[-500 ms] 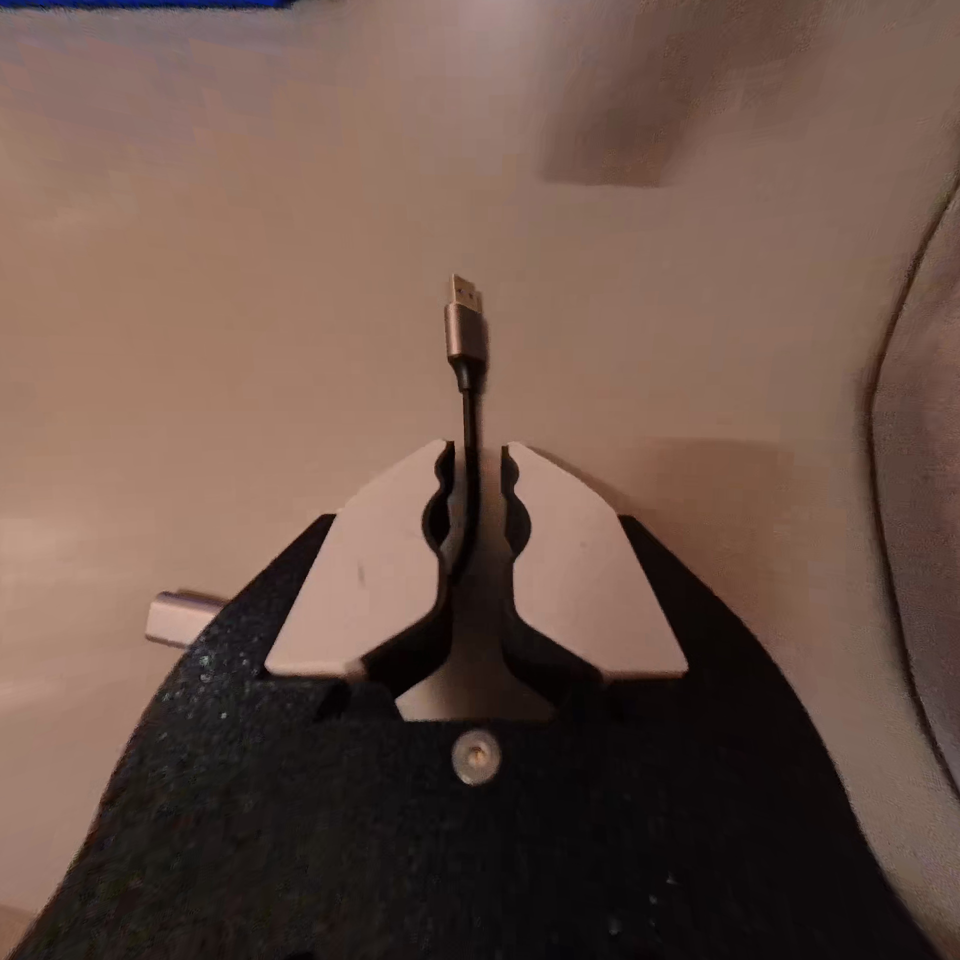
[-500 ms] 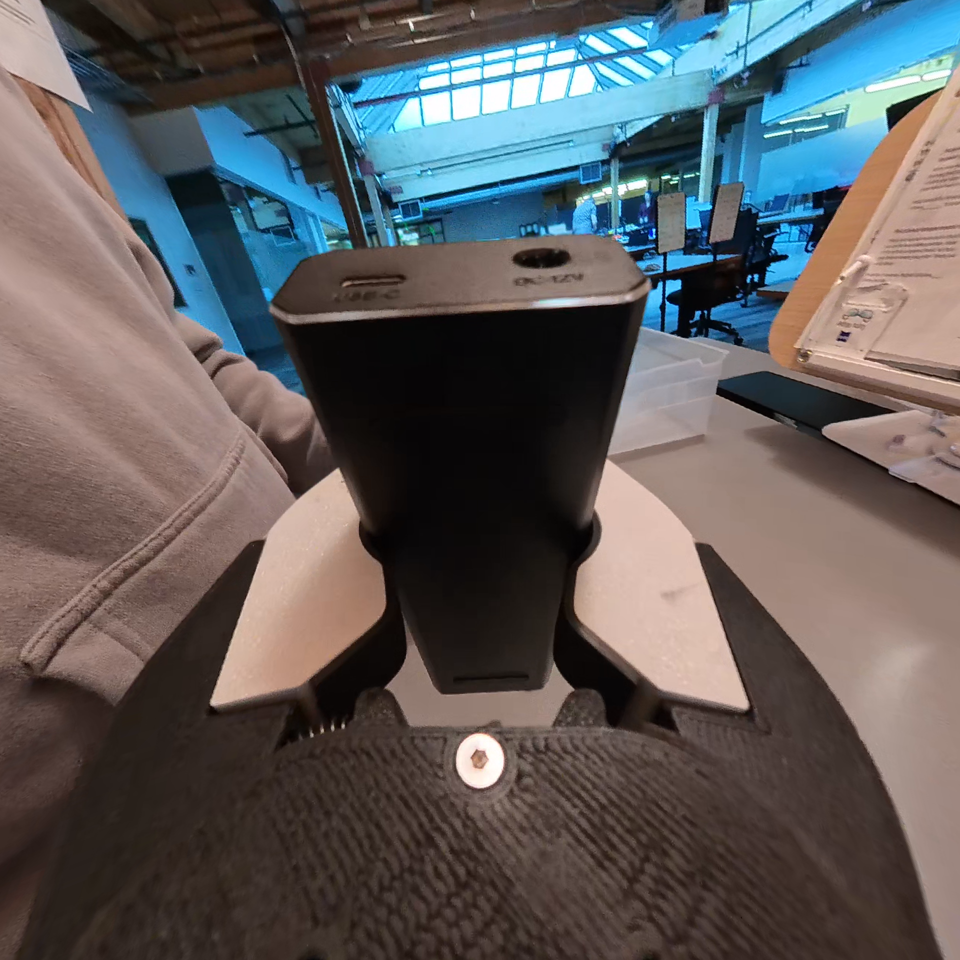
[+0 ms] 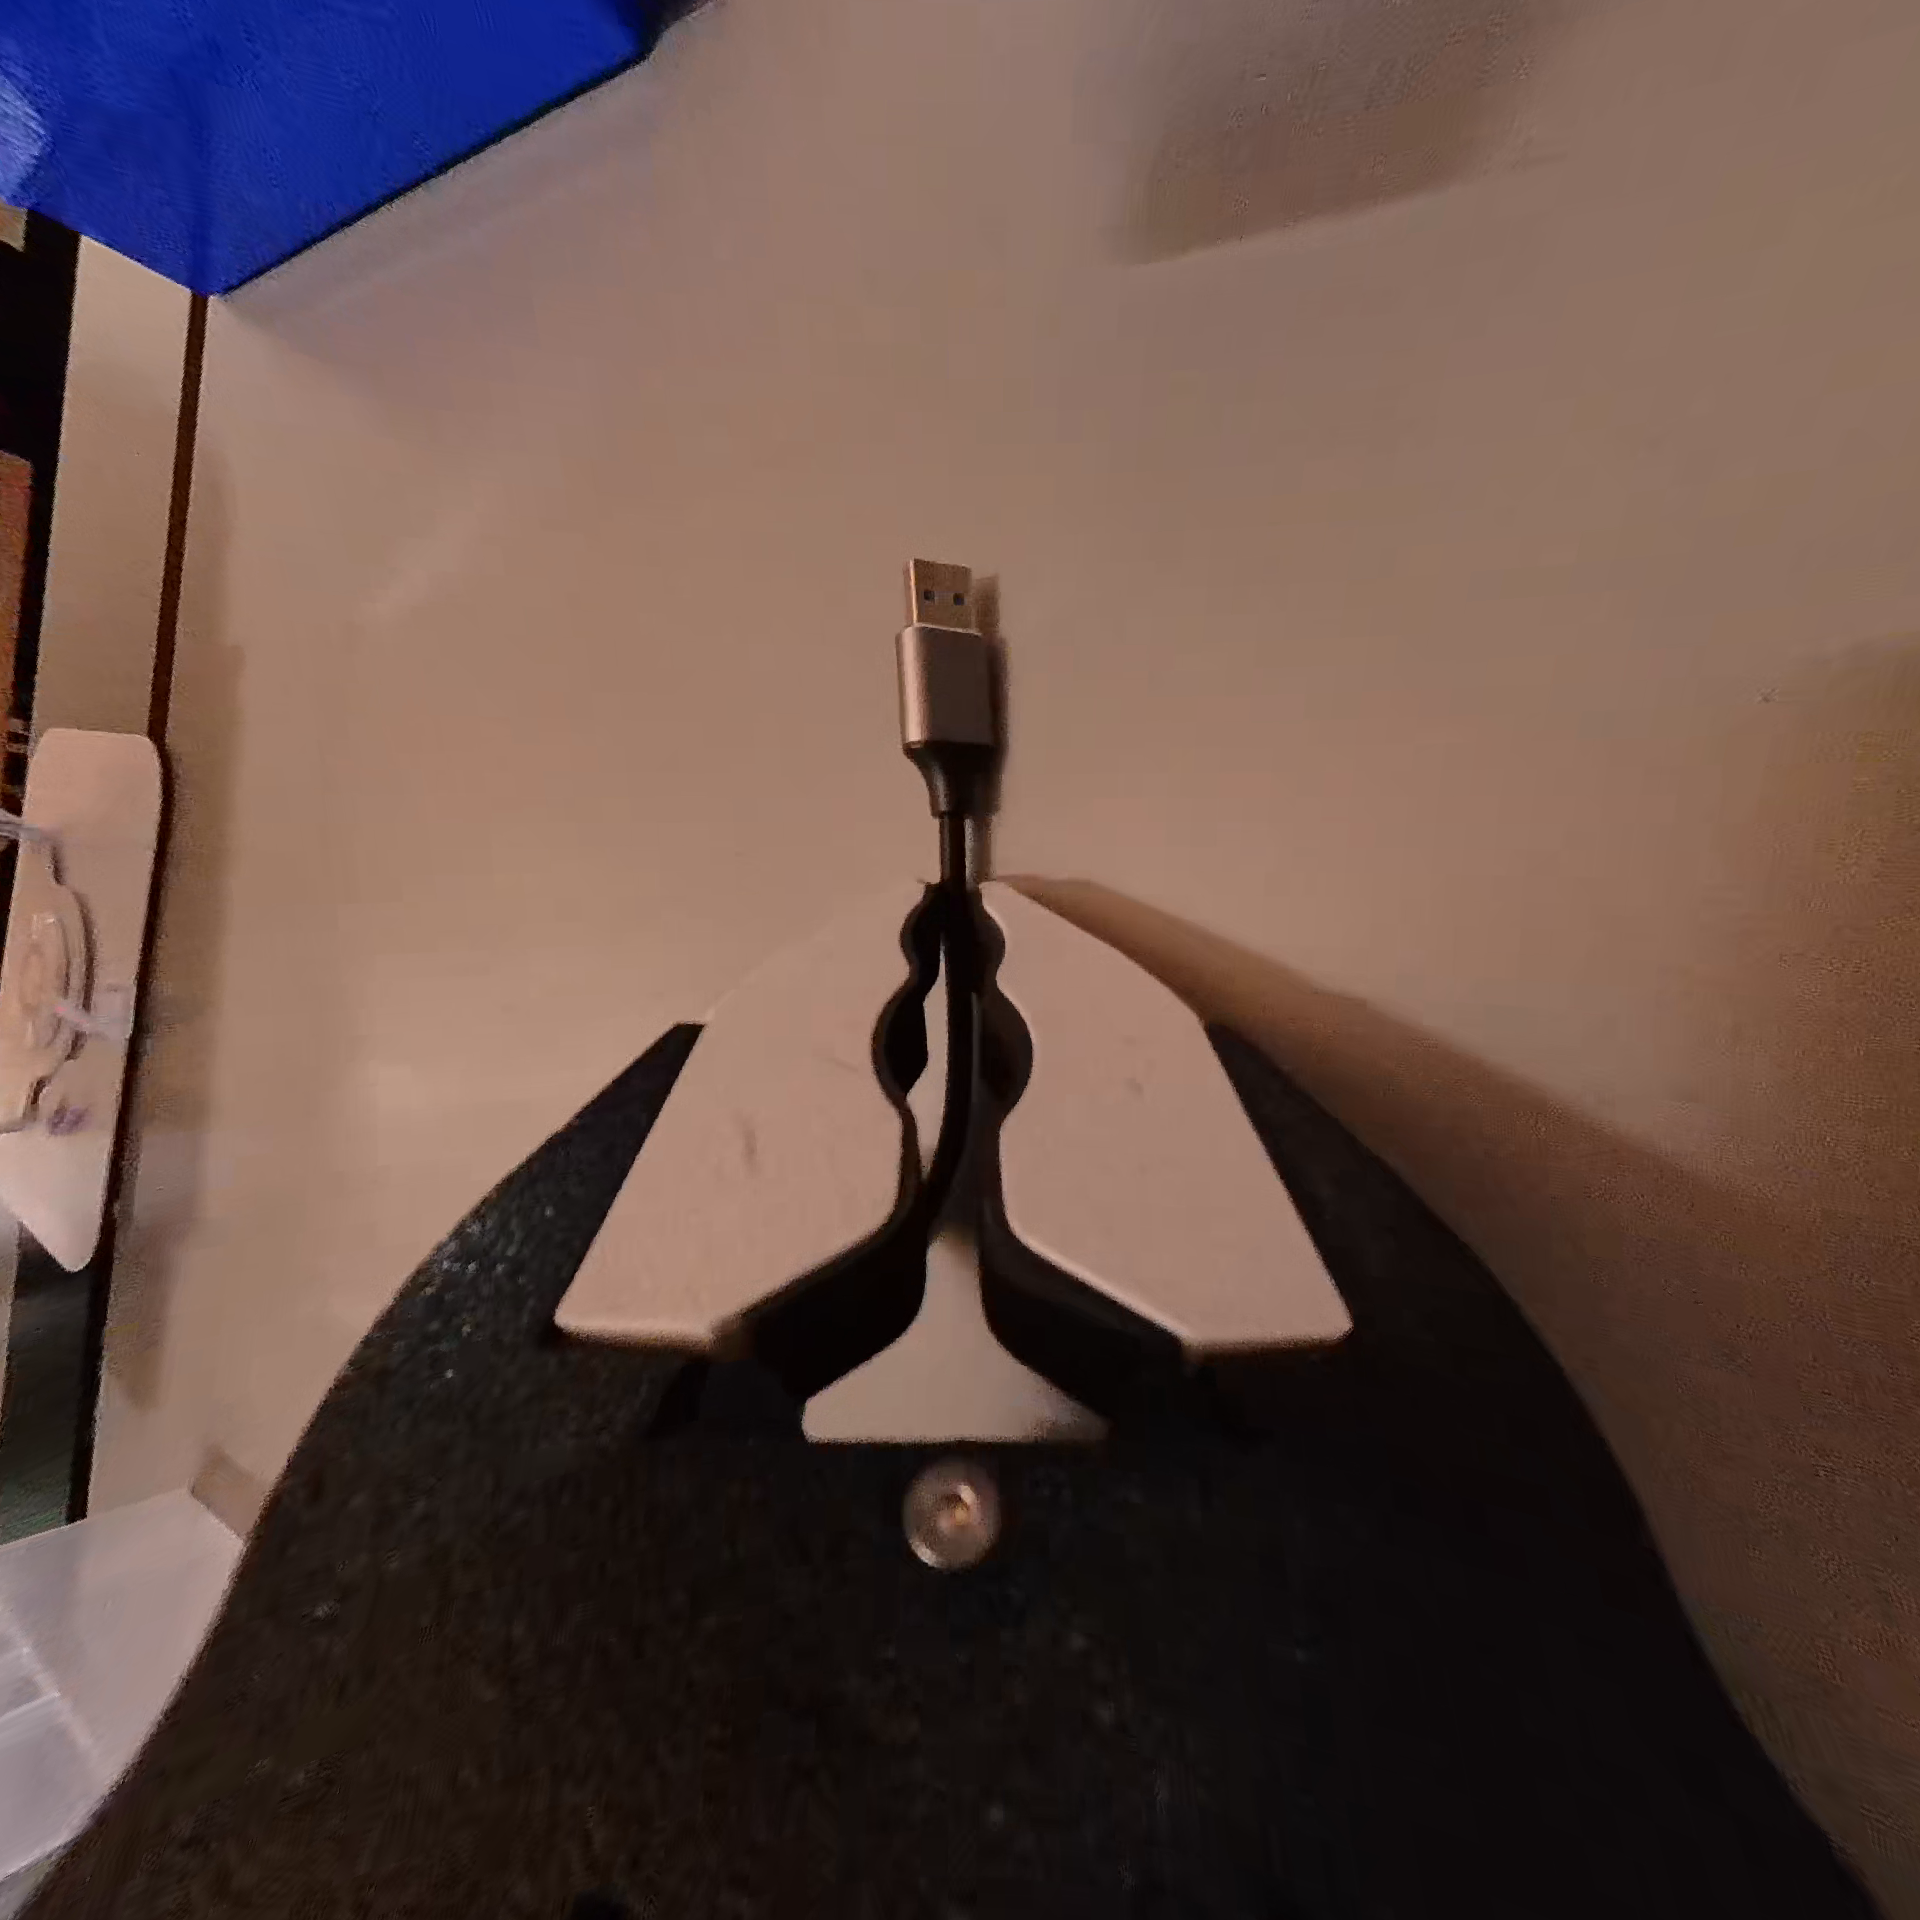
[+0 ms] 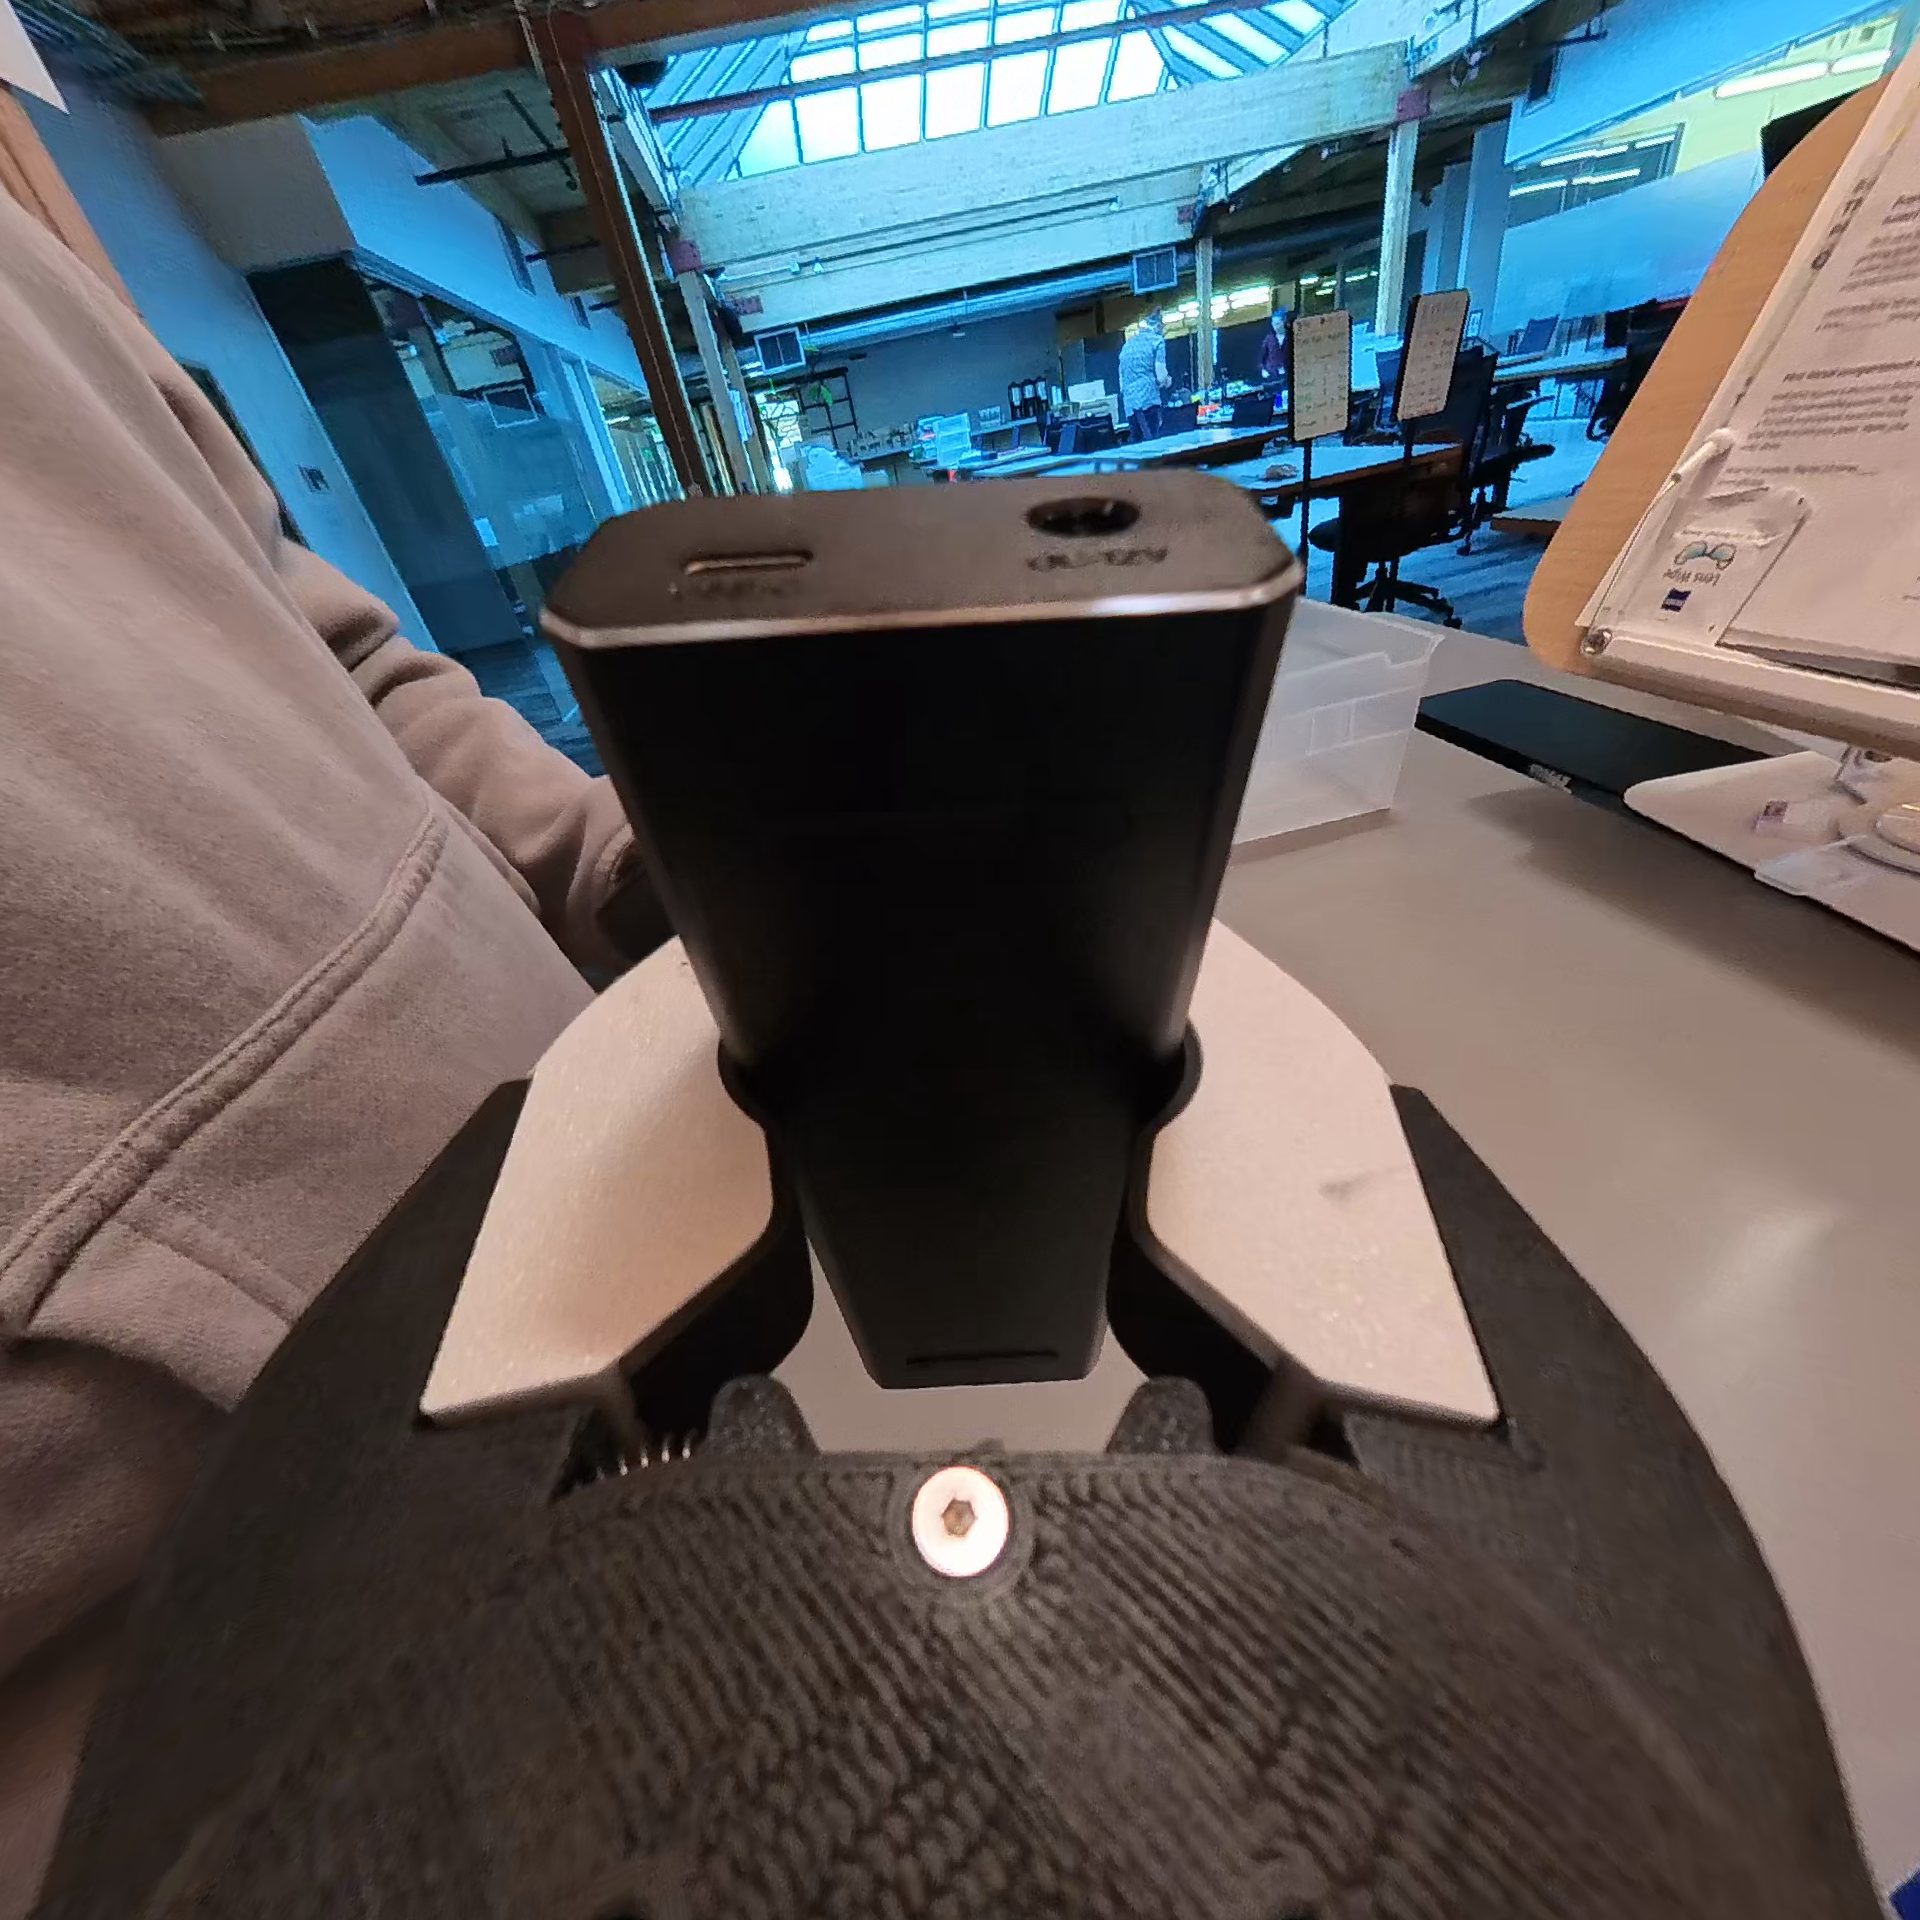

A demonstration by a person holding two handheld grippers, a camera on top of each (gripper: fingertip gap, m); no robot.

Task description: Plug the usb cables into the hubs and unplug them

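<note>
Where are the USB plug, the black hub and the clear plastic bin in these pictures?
USB plug (image 3: 943, 665): left wrist view, on its silver metal shell.
black hub (image 4: 935, 831): right wrist view, on its dark broad face.
clear plastic bin (image 4: 1340, 717): right wrist view, on its front wall.

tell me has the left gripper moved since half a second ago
Yes. The left gripper, shut on the usb cable, has swung left: the blue object, a thin strip at the top edge before, now fills the upper-left corner, and a table edge appears.
</note>
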